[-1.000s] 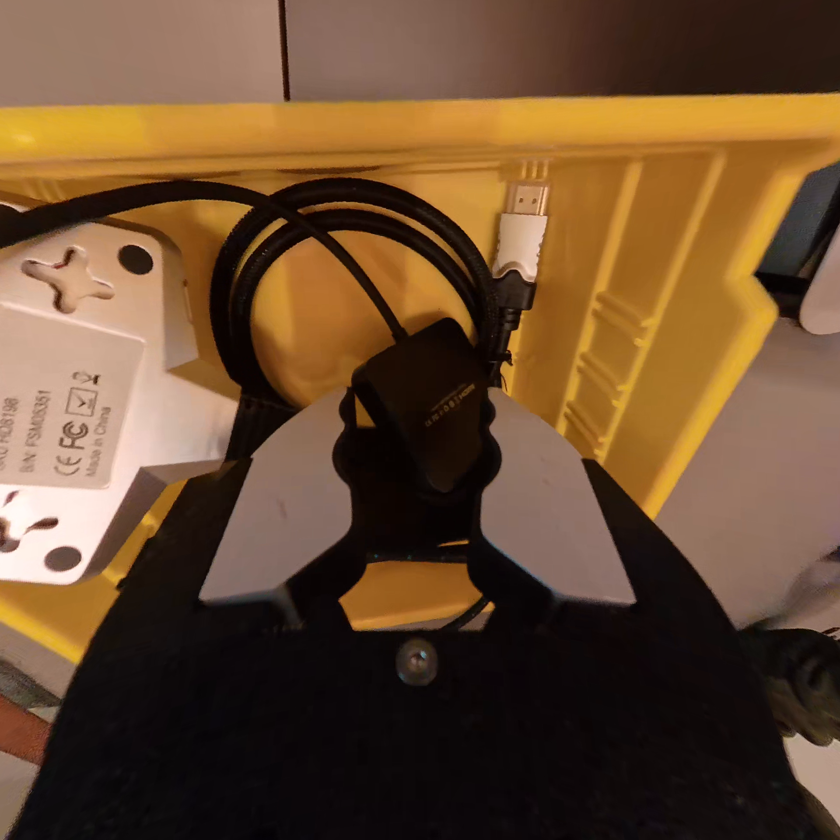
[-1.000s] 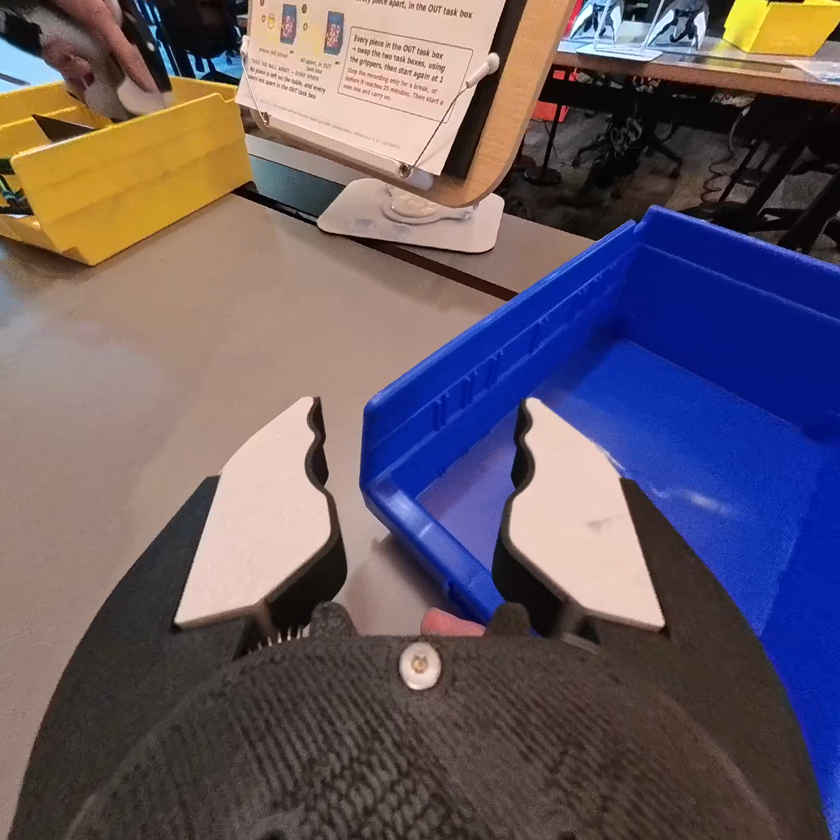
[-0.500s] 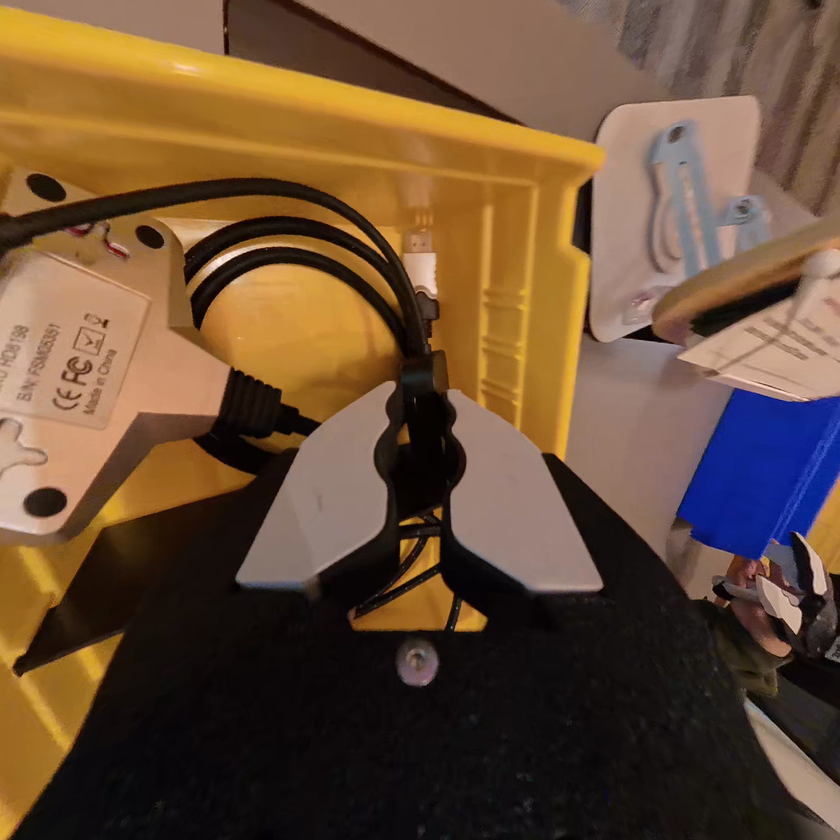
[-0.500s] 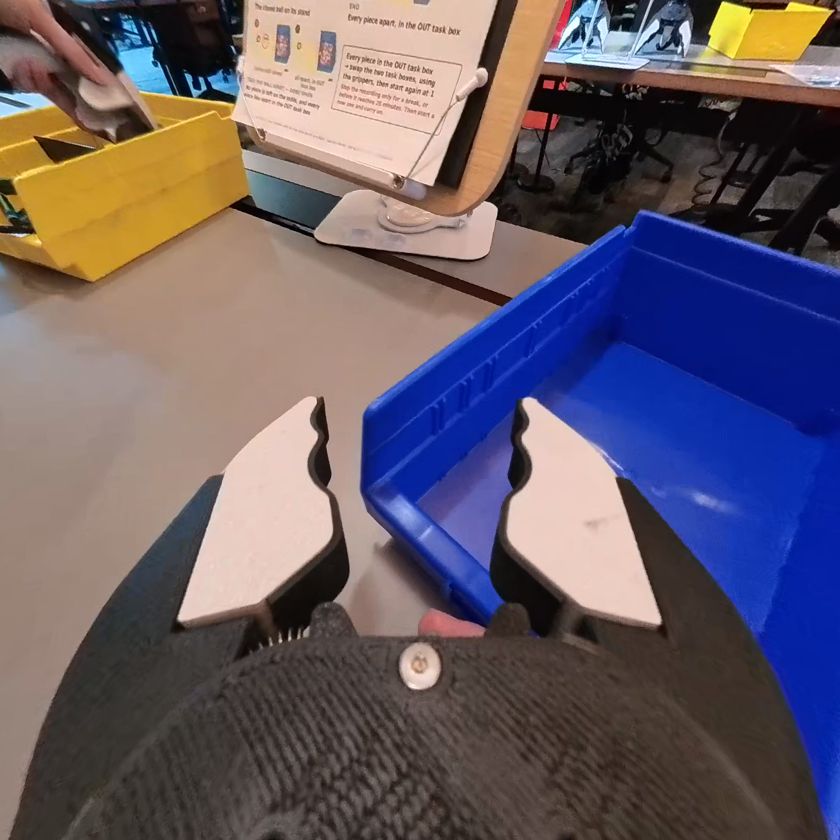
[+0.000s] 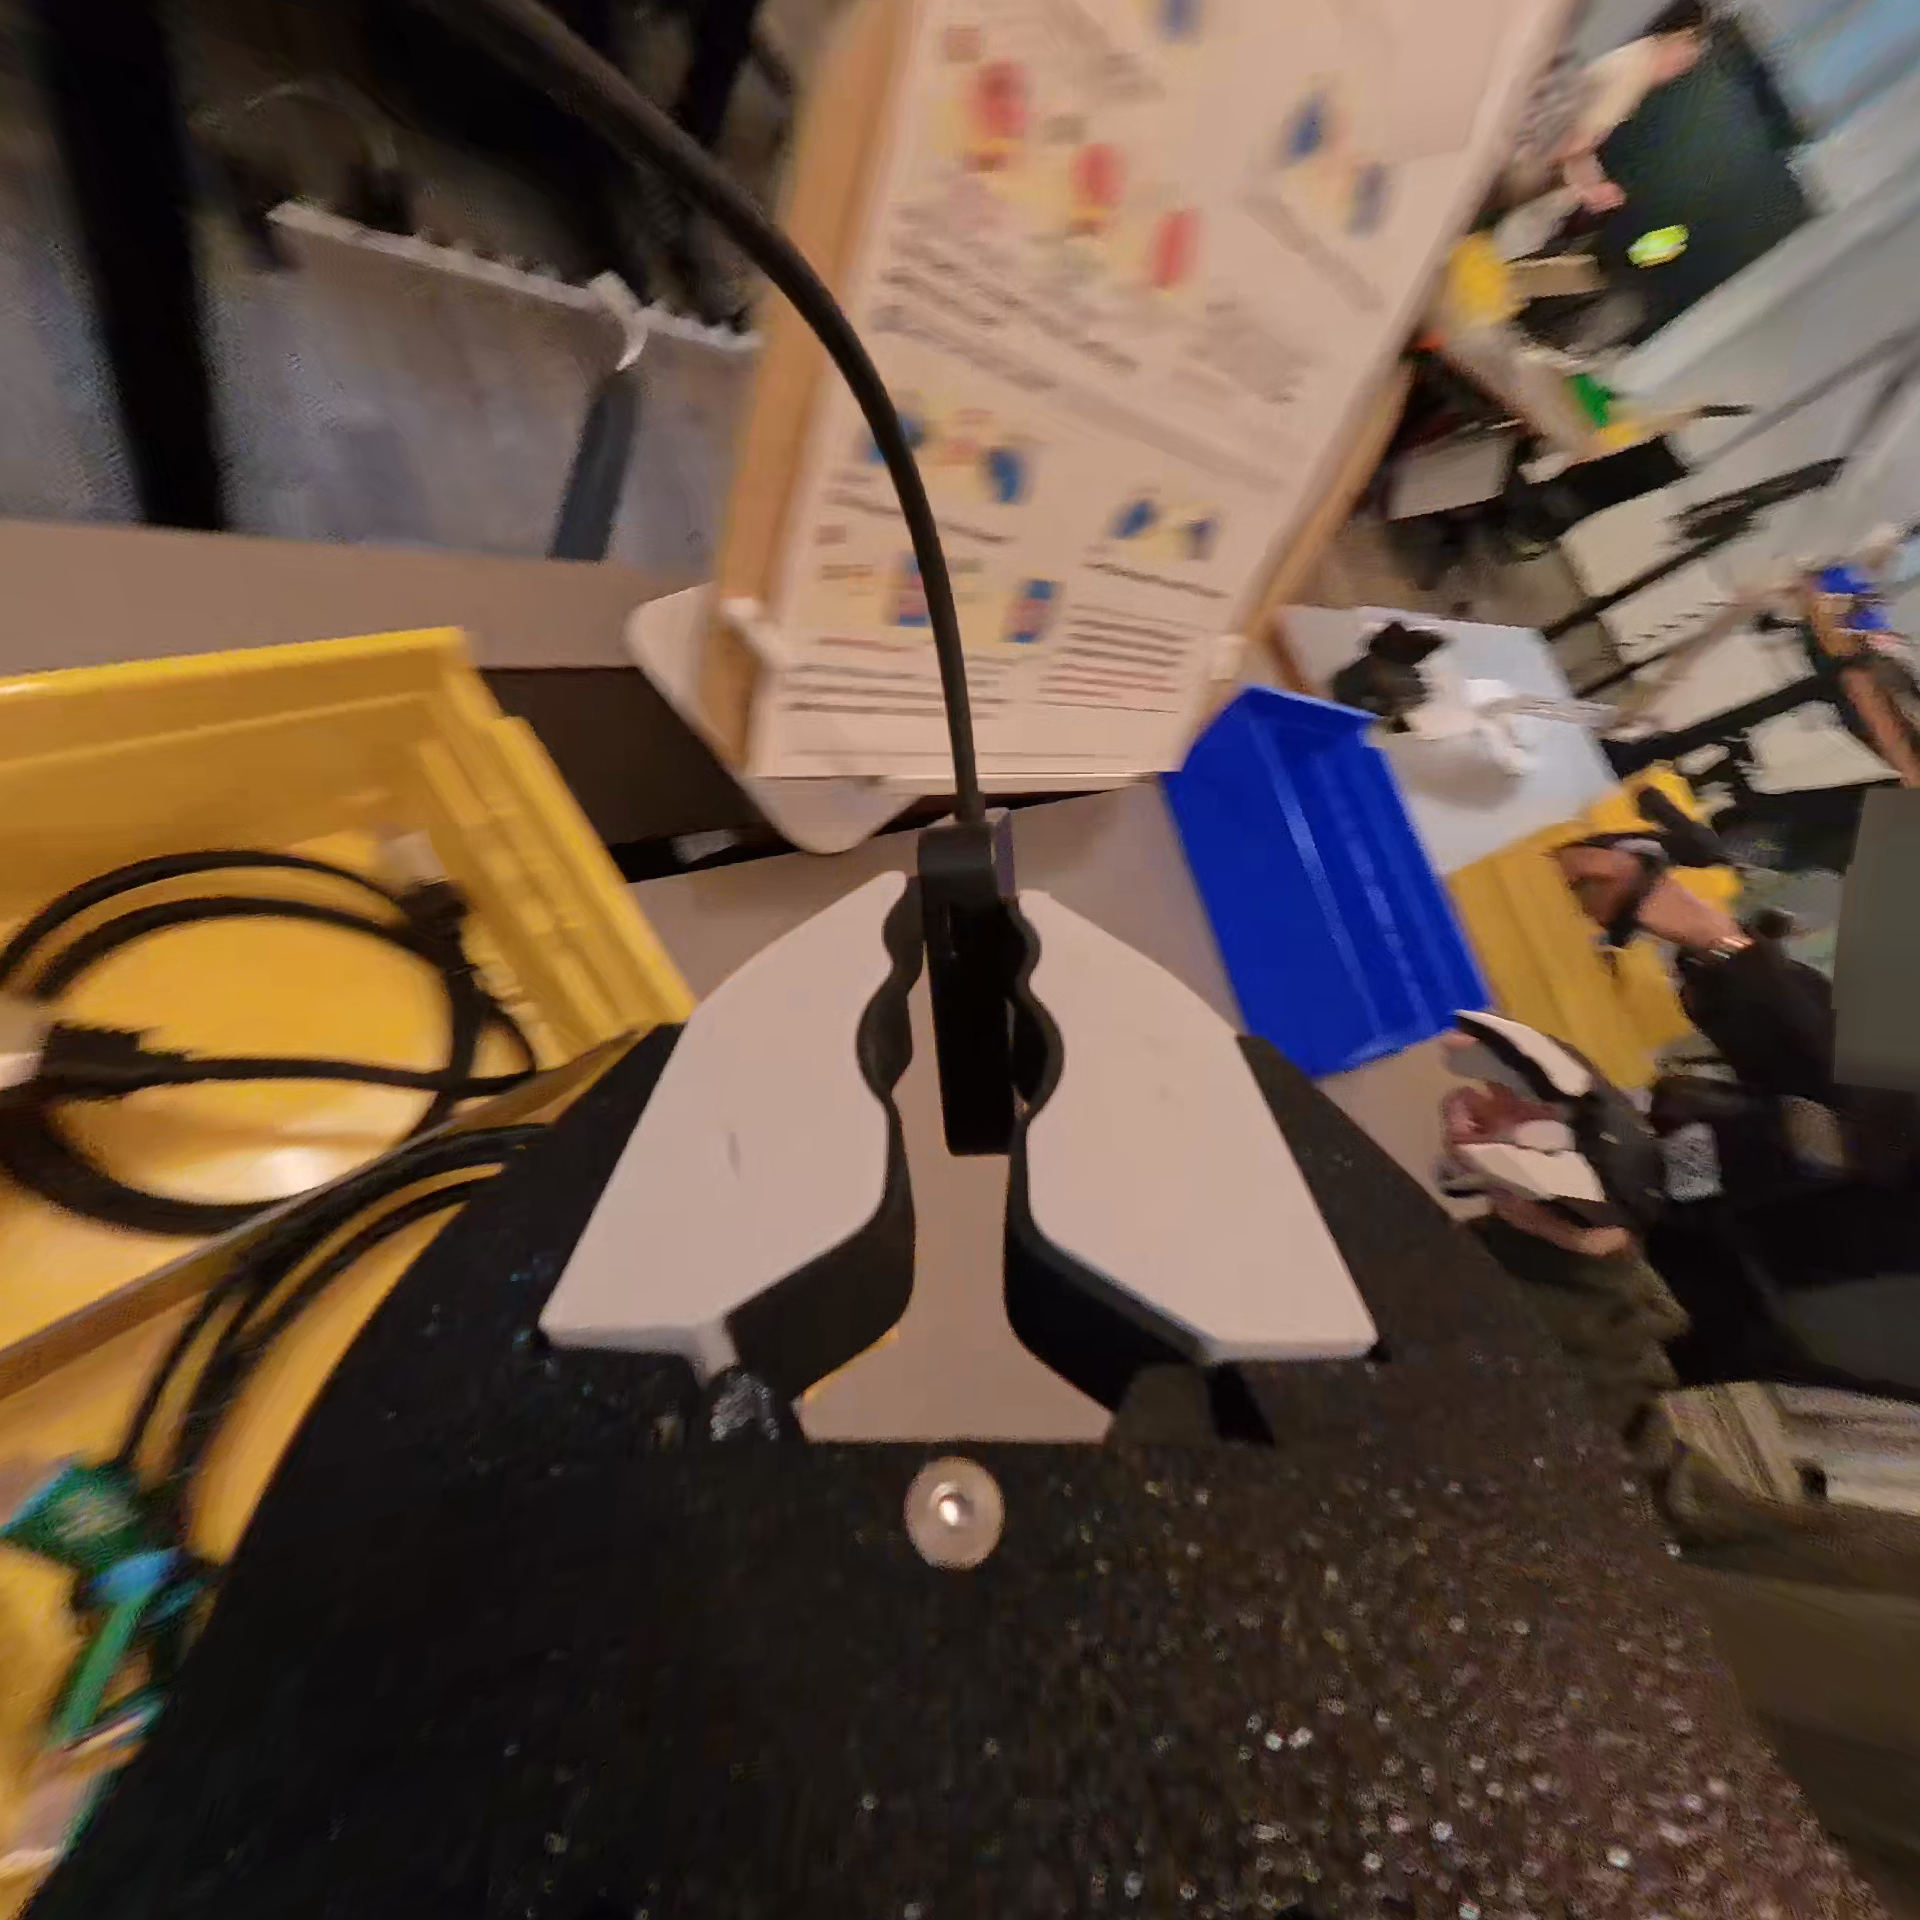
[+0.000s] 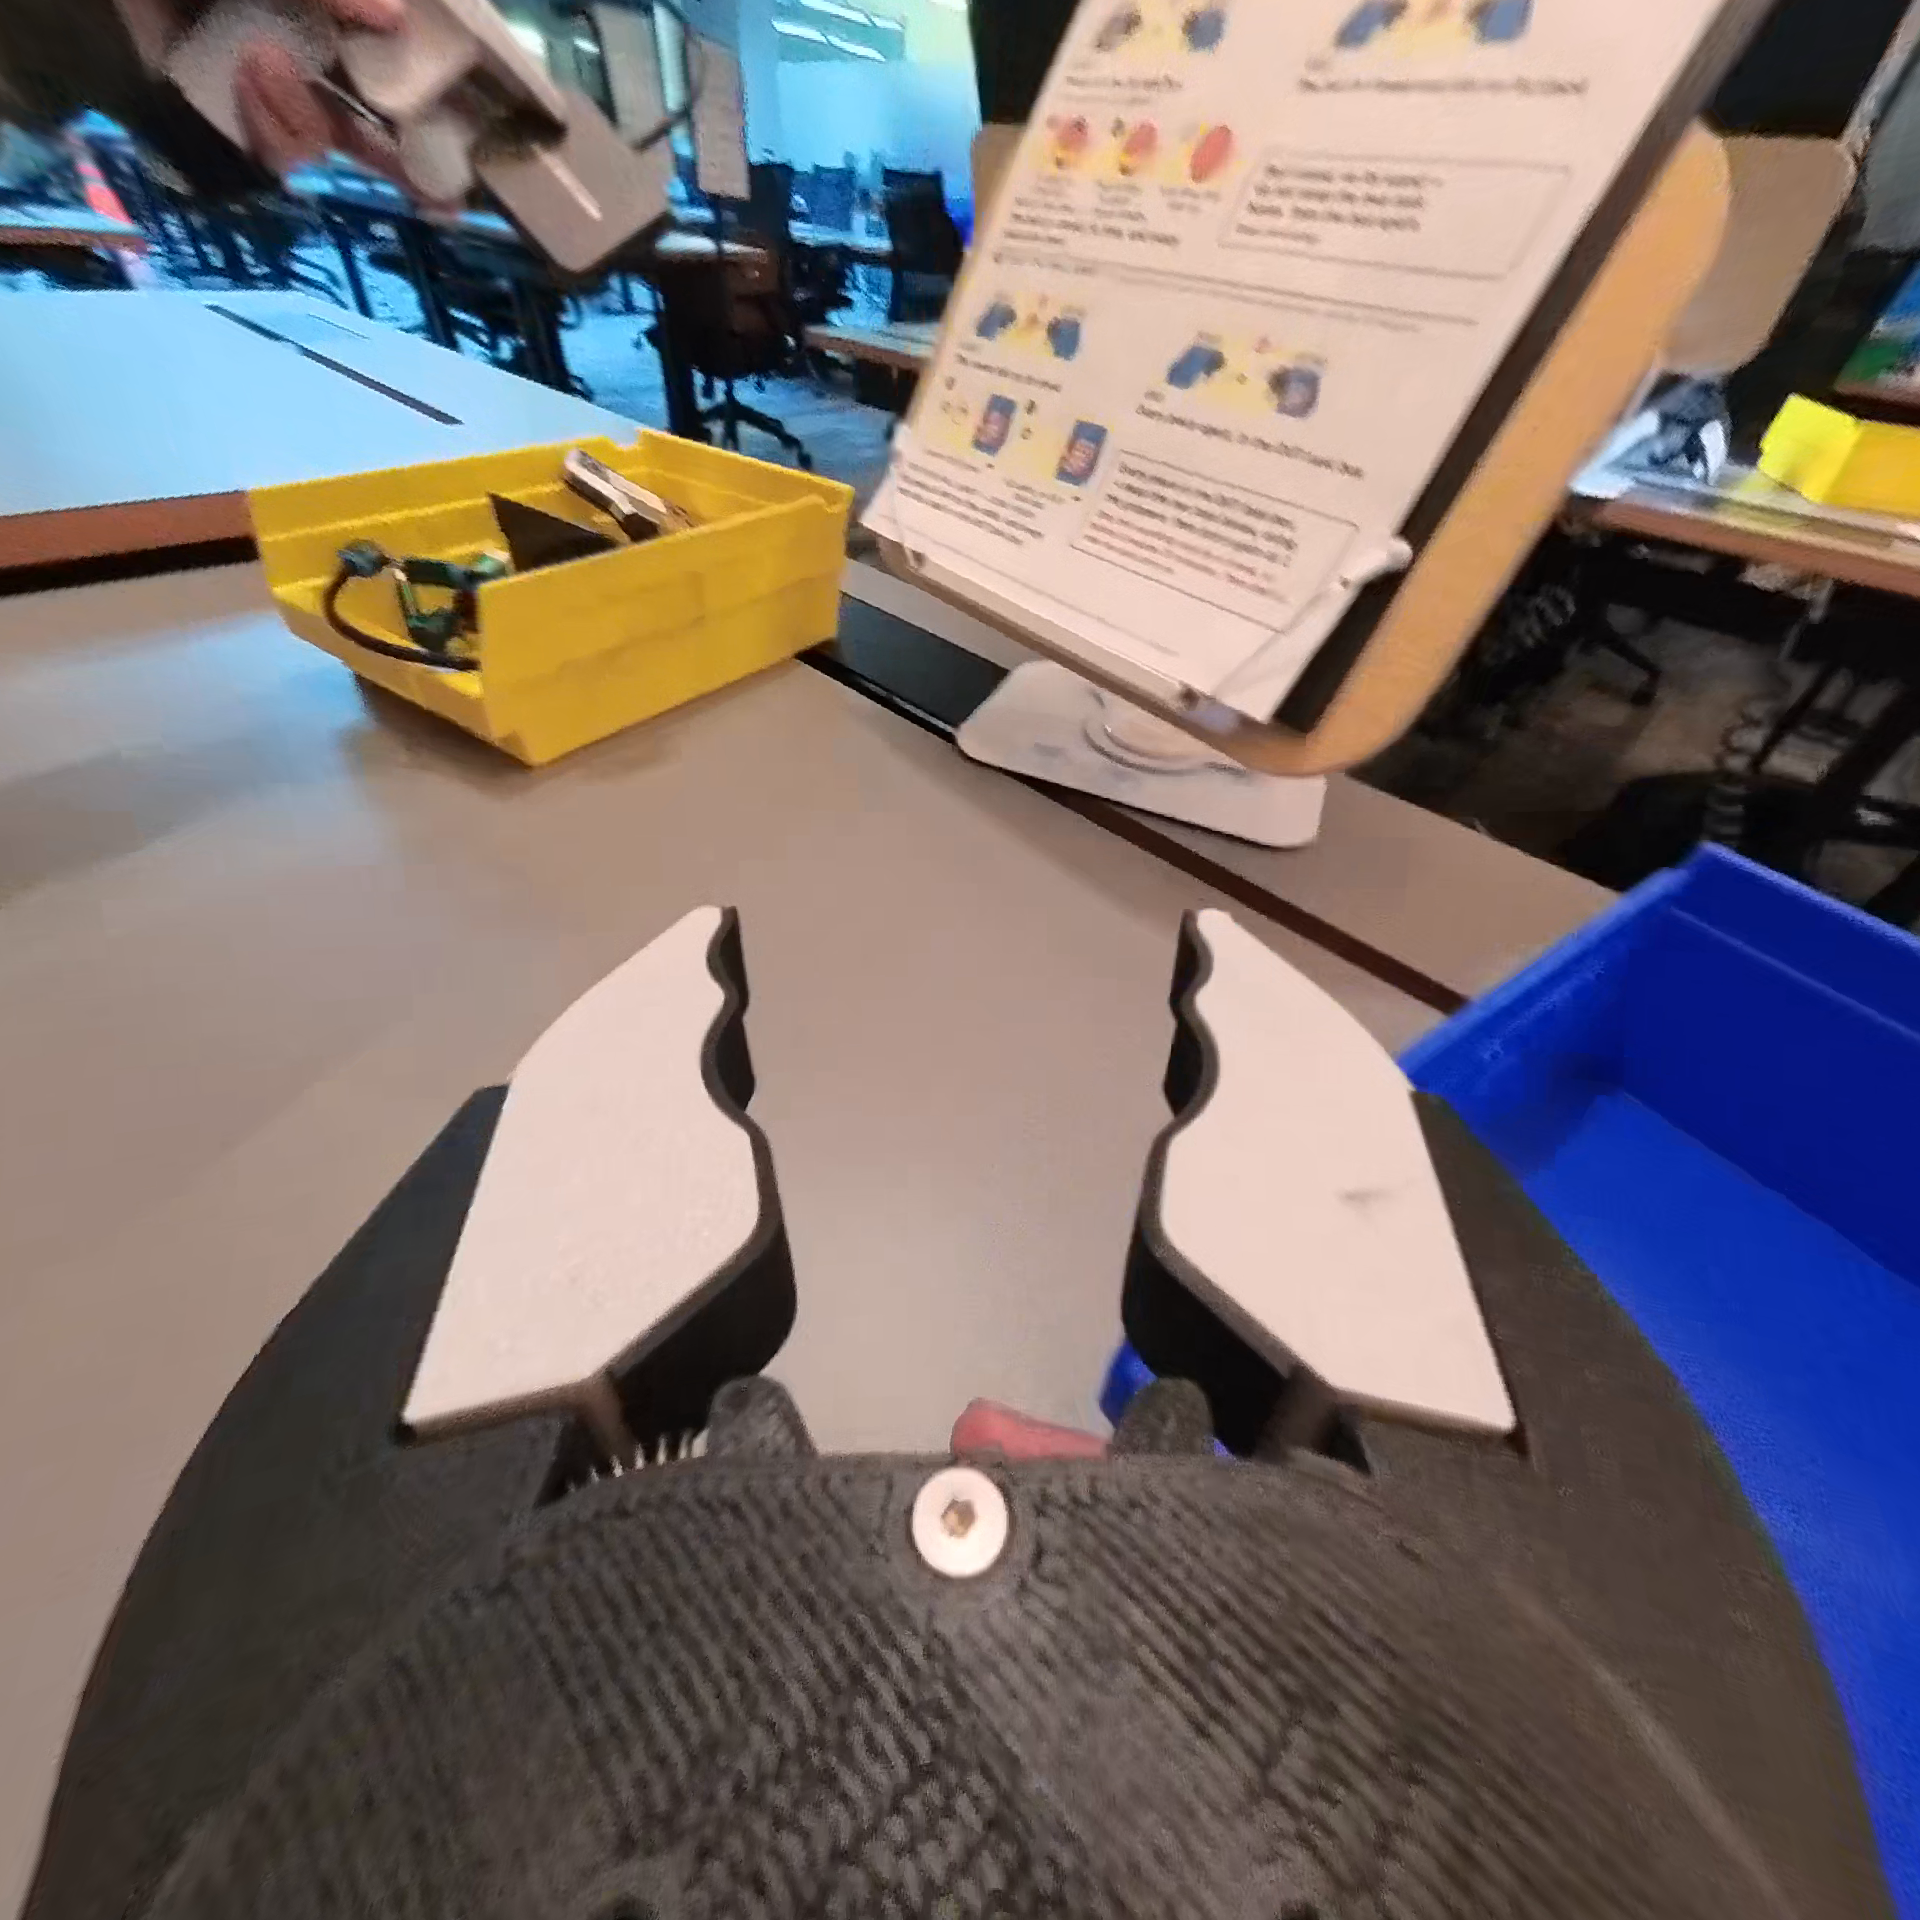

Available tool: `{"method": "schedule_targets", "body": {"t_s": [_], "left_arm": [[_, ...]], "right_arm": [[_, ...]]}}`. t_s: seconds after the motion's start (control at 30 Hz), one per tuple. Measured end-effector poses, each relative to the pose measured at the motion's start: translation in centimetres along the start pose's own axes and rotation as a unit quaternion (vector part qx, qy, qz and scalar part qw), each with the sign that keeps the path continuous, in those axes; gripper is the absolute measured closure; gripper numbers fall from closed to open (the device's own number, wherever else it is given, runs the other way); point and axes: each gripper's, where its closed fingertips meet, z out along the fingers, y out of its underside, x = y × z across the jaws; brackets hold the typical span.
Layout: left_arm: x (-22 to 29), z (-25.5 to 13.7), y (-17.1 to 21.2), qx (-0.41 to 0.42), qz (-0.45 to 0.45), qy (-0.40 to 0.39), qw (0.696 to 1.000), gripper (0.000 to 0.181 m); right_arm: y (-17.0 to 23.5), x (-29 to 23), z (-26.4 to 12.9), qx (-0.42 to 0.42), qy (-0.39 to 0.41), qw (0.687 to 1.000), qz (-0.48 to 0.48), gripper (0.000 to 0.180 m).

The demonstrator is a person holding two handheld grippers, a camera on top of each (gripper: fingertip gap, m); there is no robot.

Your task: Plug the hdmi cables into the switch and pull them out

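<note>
the left tool (image 5: 961,1013) is clamped tight on a flat black plug housing (image 5: 968,997) held edge-on between its fingers, lifted above the grey desk (image 5: 1122,862); a black cable (image 5: 883,416) rises from the top of the housing and arcs up and away to the left, out of the left wrist view; below and to the left, the yellow bin (image 5: 312,717) holds a coiled black hdmi cable (image 5: 239,1029) with its connector lying near the bin's ribbed wall, though blur hides the details; further dark cables trail over the bin's near edge beside the tool; the switch itself cannot be made out clearly in either view; an instruction sheet on a wooden stand (image 5: 1049,416) sits behind, and a blue bin (image 5: 1320,883) lies to the right; the right tool (image 6: 961,1029) hovers low over the bare desk (image 6: 416,883), its fingers spread wide and gripping nothing, with the blue bin (image 6: 1714,1143) just beside its right finger; across the desk, well apart, the yellow bin (image 6: 623,613) stands with the left tool (image 6: 499,135) raised above it
</note>
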Motion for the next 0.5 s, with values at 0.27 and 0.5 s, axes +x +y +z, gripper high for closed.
{"method": "schedule_targets", "body": {"t_s": [0.27,0.5], "left_arm": [[16.1,0.6,11.2,0.071,-0.008,0.257,0.964,0.167],[23.3,2.7,20.9,0.063,-0.034,0.369,0.927,0.168]], "right_arm": [[-5.6,-10.3,1.2,0.16,-0.068,0.978,-0.111,0.088],[-5.7,-15.1,1.4,0.166,-0.07,0.966,-0.186,0.092]]}}
